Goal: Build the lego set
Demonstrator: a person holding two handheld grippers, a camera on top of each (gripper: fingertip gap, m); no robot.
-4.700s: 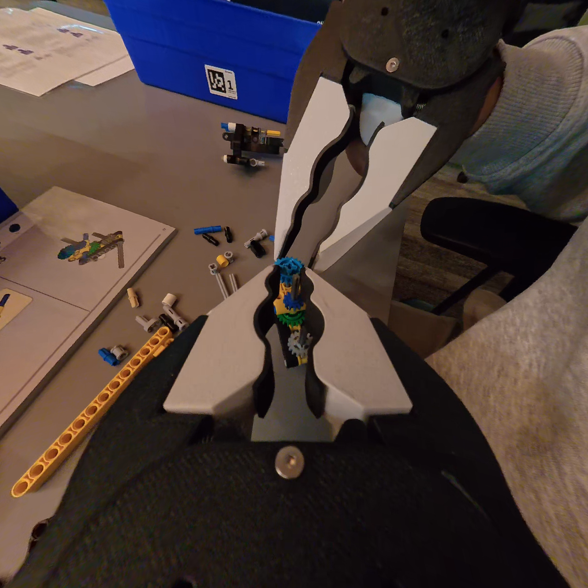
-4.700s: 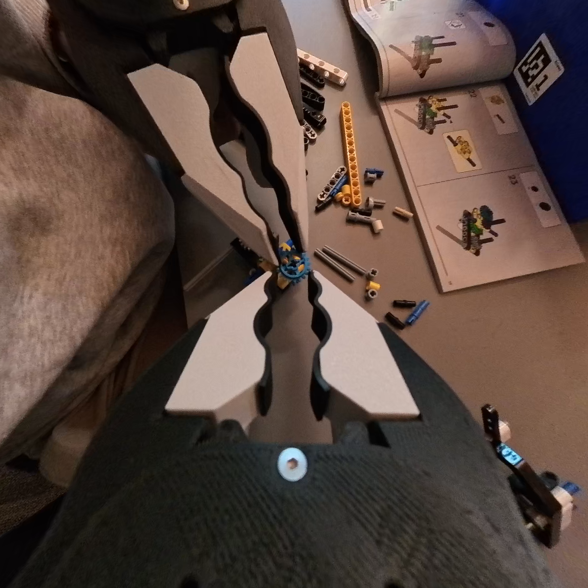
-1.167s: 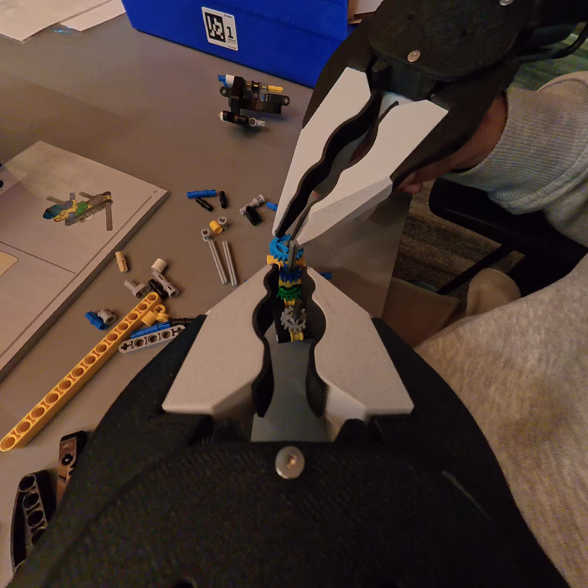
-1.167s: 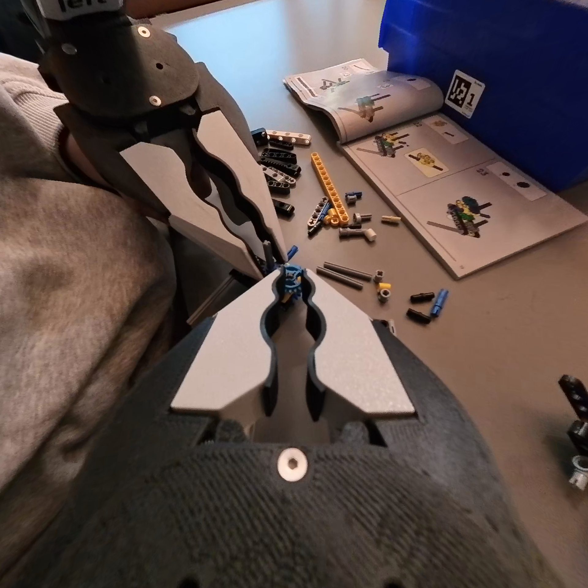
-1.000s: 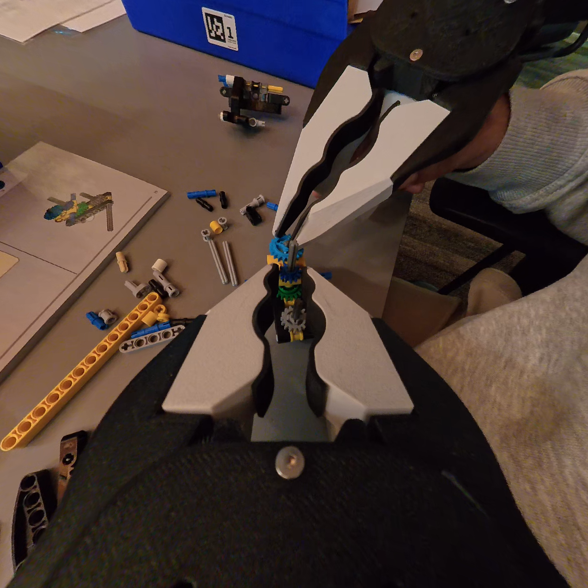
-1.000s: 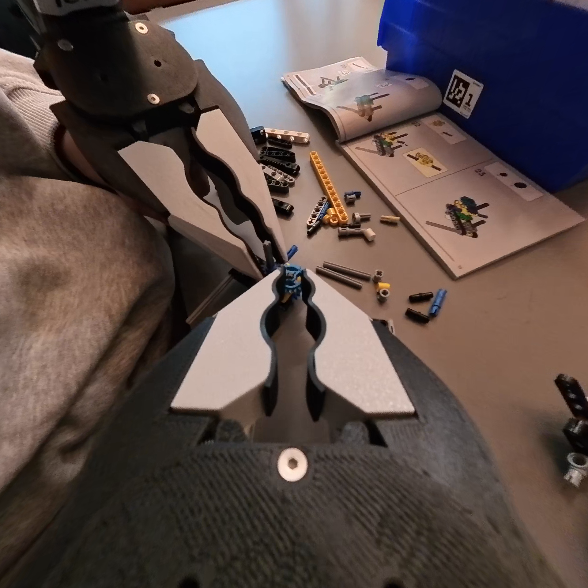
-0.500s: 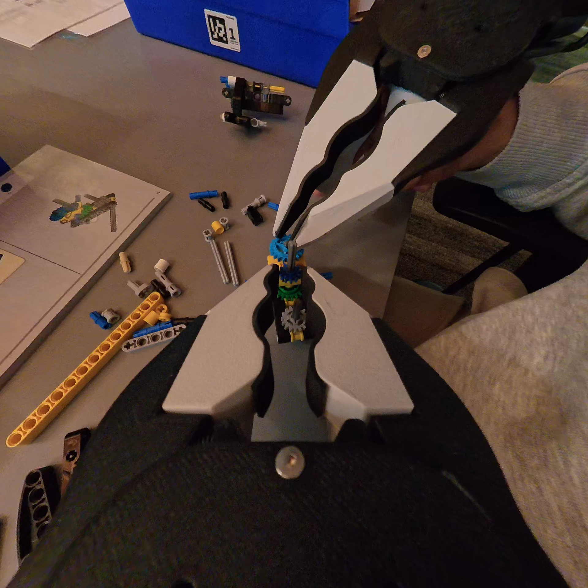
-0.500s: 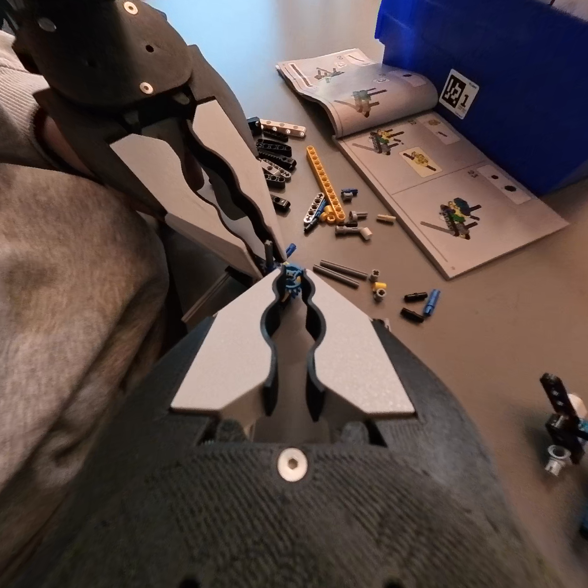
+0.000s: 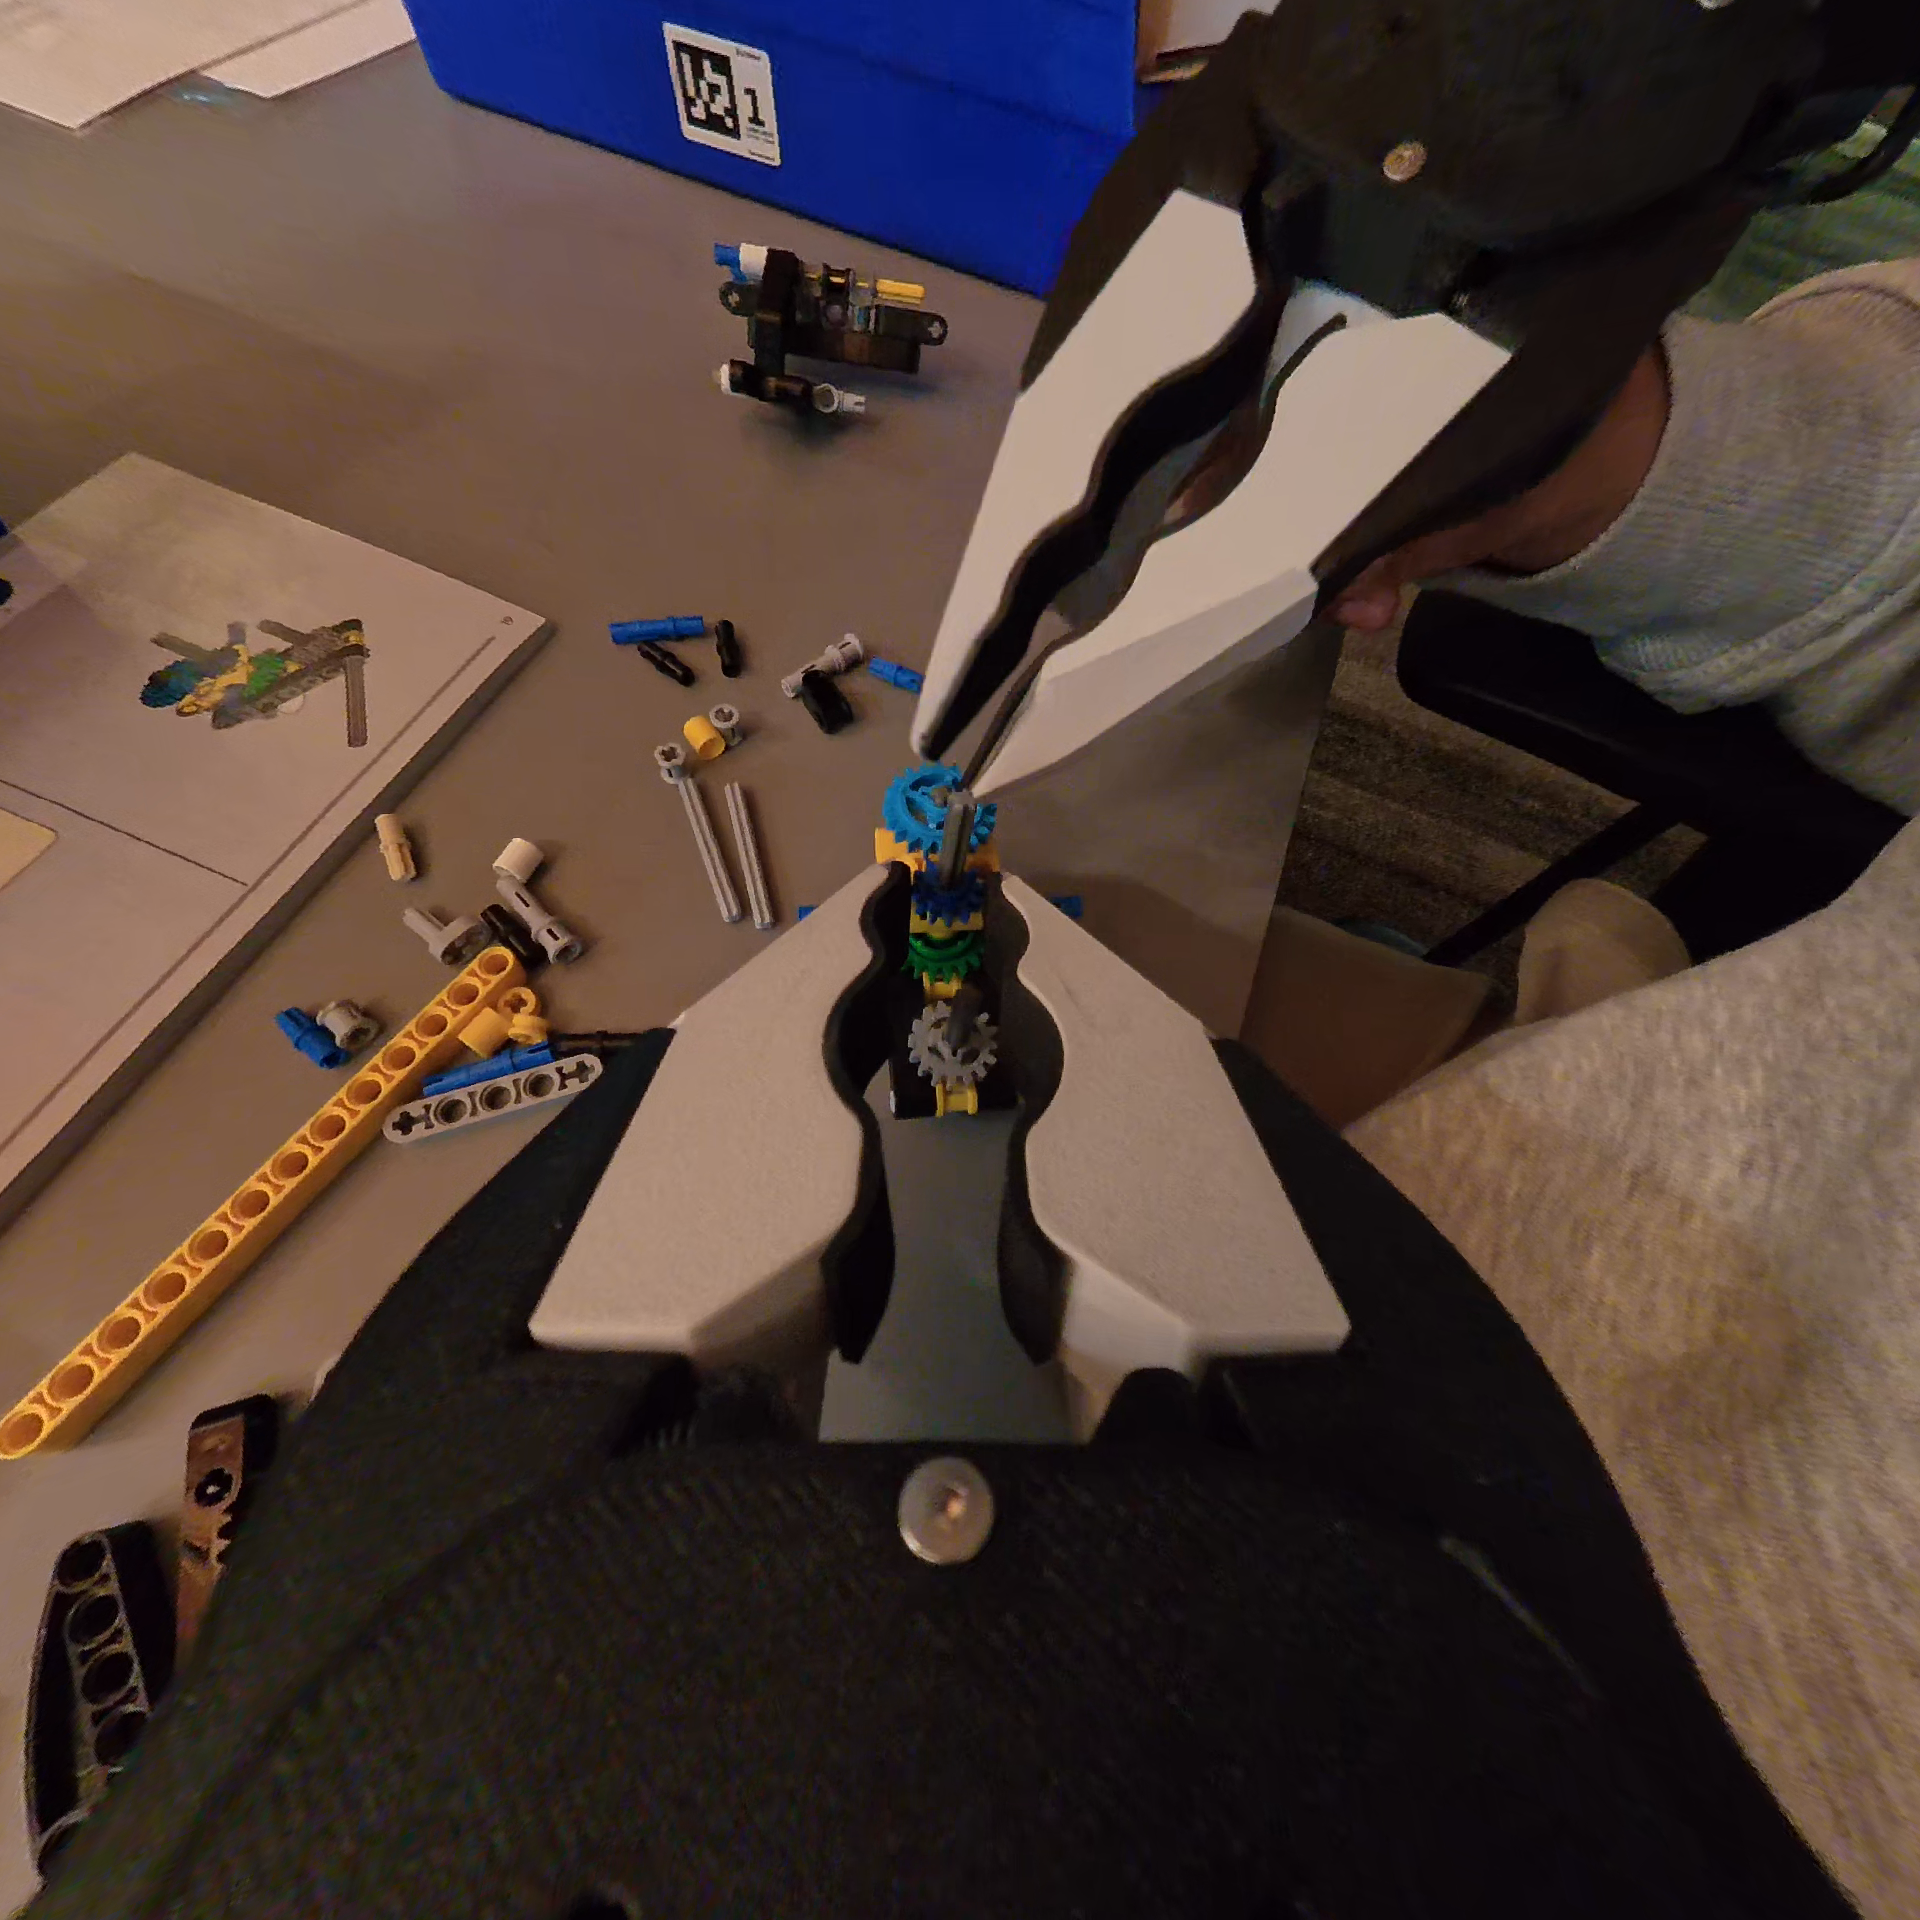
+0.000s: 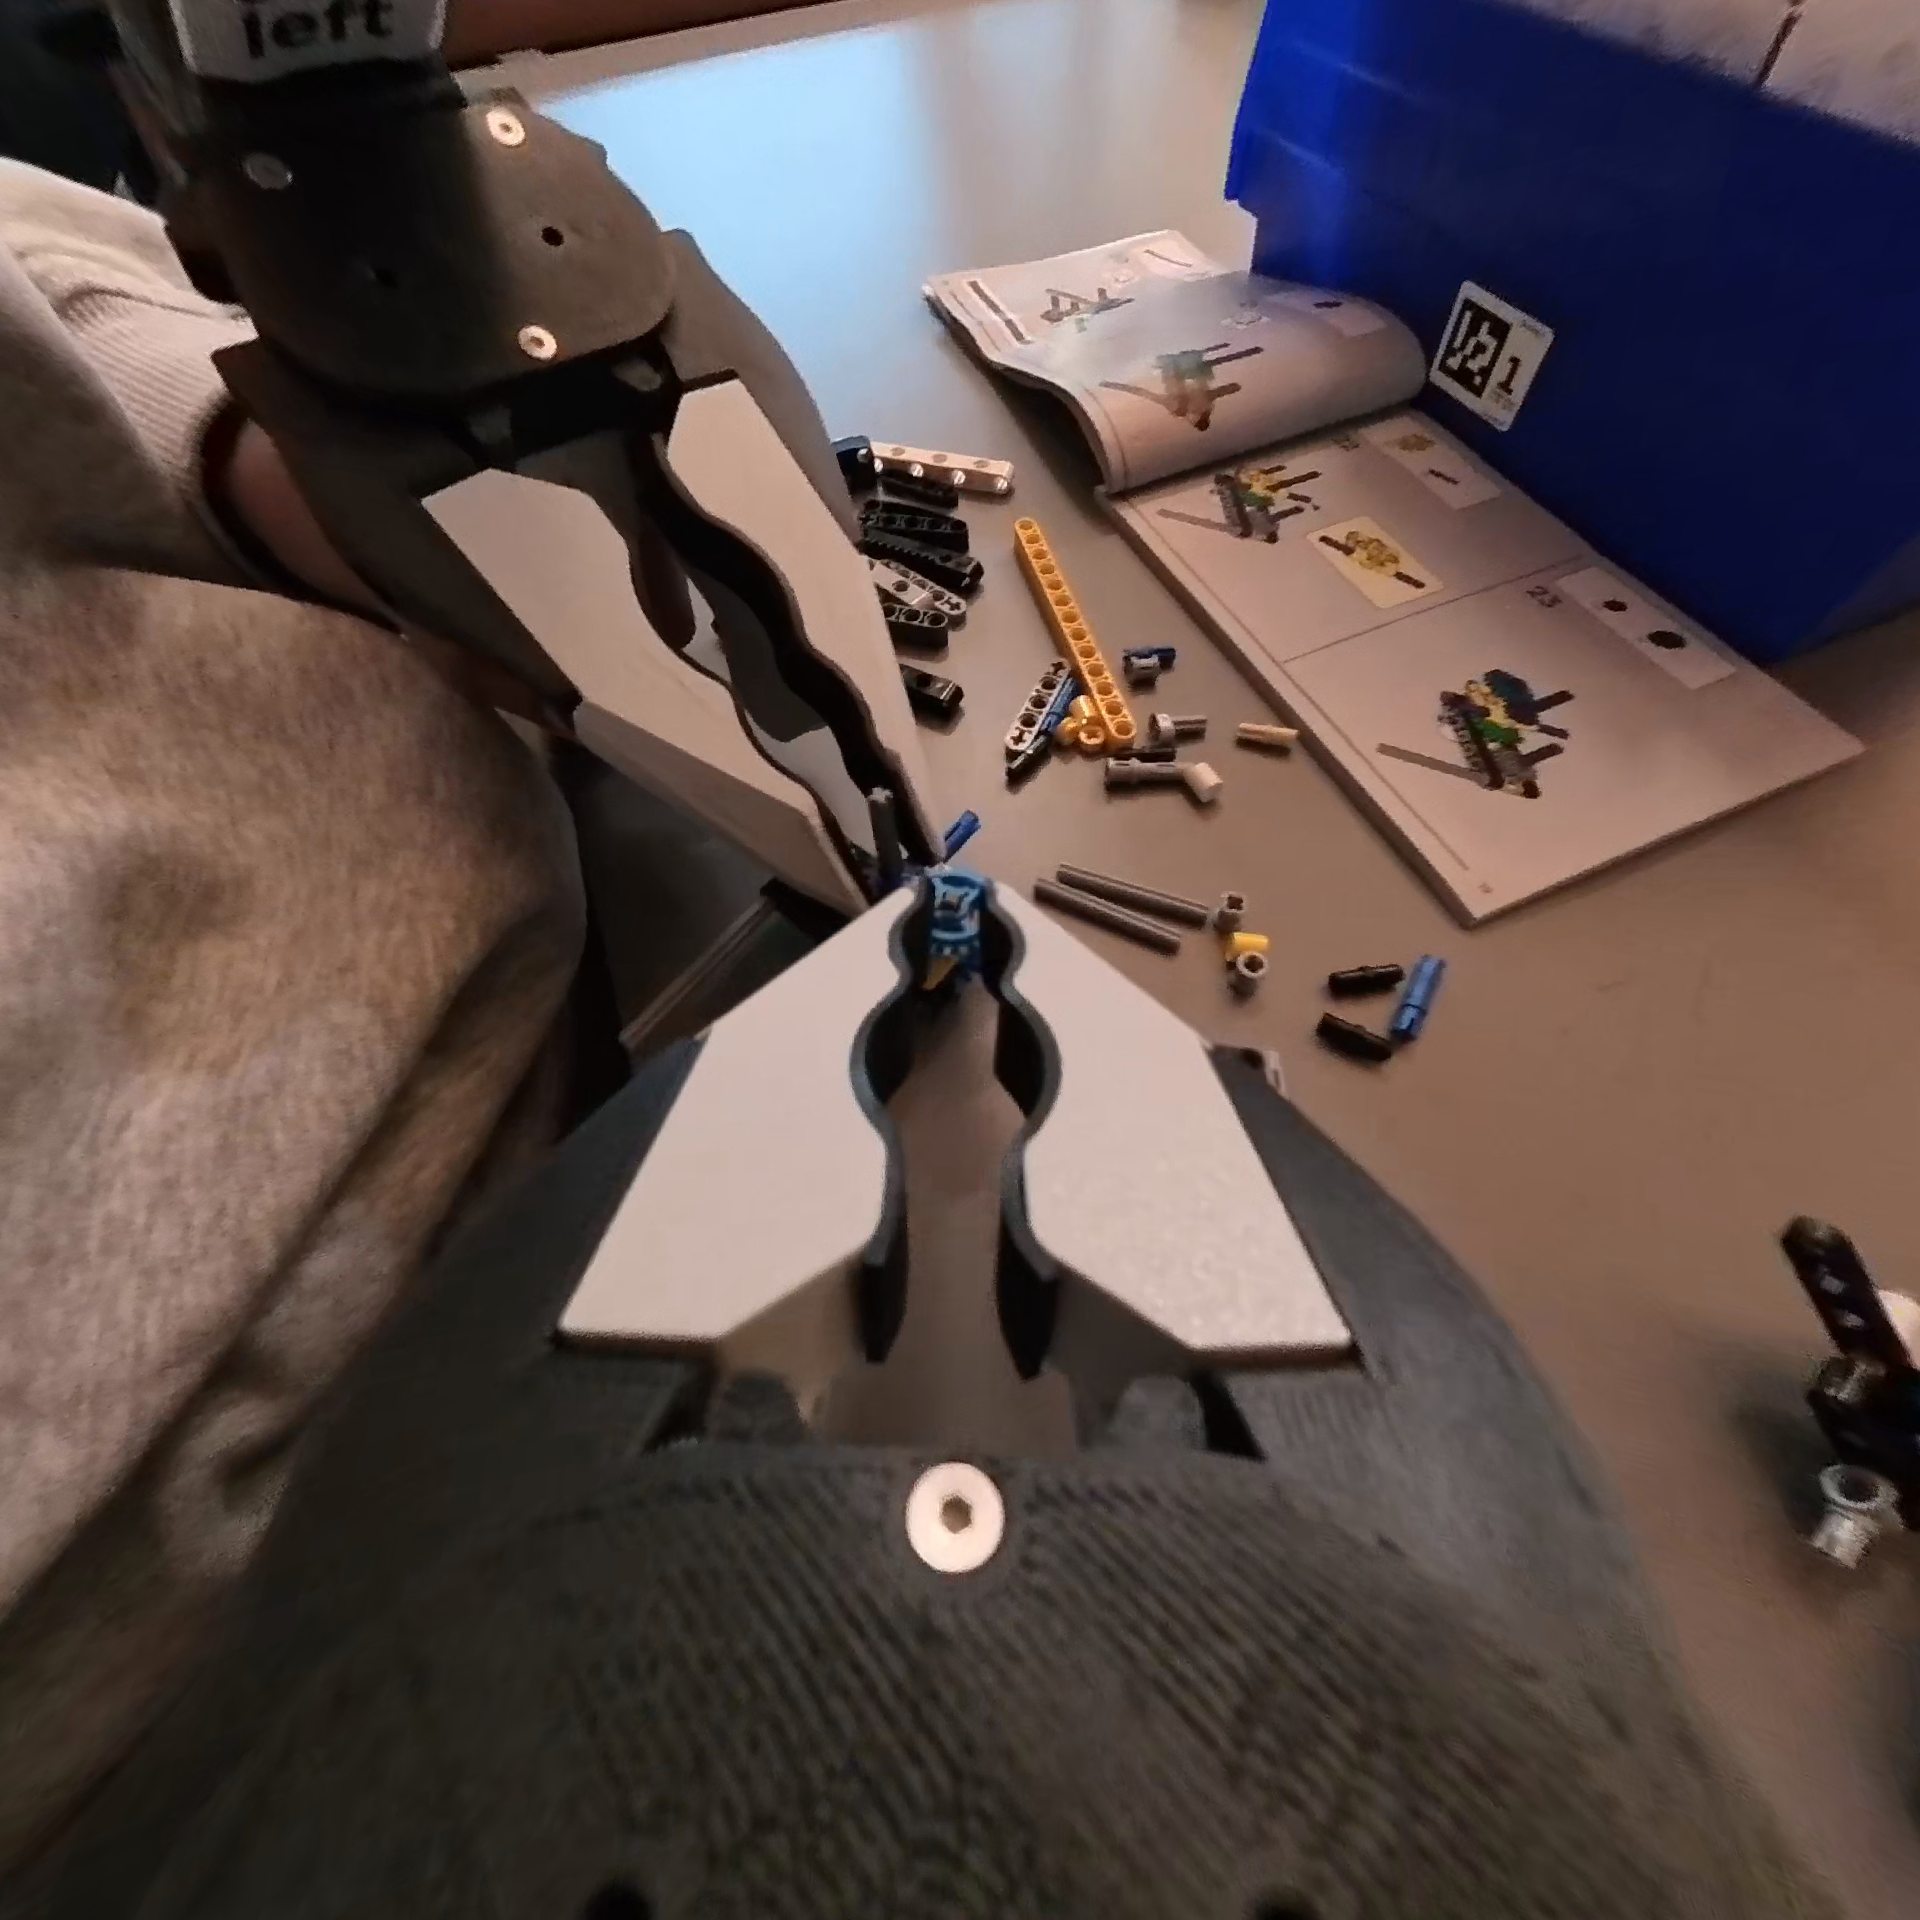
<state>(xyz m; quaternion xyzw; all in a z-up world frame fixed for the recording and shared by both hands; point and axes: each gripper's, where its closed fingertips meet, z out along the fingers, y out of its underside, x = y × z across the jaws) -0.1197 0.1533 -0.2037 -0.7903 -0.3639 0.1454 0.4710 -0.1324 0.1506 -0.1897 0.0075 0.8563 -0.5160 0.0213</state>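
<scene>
My left gripper is shut on a small gear assembly: grey, green and blue gears stacked on a yellow and black beam. A larger blue gear and a dark axle stick out past its fingertips. My right gripper comes from the opposite side and is shut on that blue gear end. In the left wrist view its tips touch the blue gear. In the right wrist view the left gripper meets mine tip to tip. Both are held above the table's near edge.
A blue bin stands at the back. An open instruction booklet lies on the grey table. A long yellow beam, grey axles, black beams, small pins and a black sub-assembly lie around. A person's grey sleeve is close. Only a small space, under 4 cm, lies between the two pairs of fingers. From either gripper's tips it is about 20 centimeters to the black sub-assembly.
Both grippers keep their hold on the gear assembly. The blue gear now sticks out farther past the left fingertips than 4.7 s ago. The right wrist view has shifted slightly and is blurred.
</scene>
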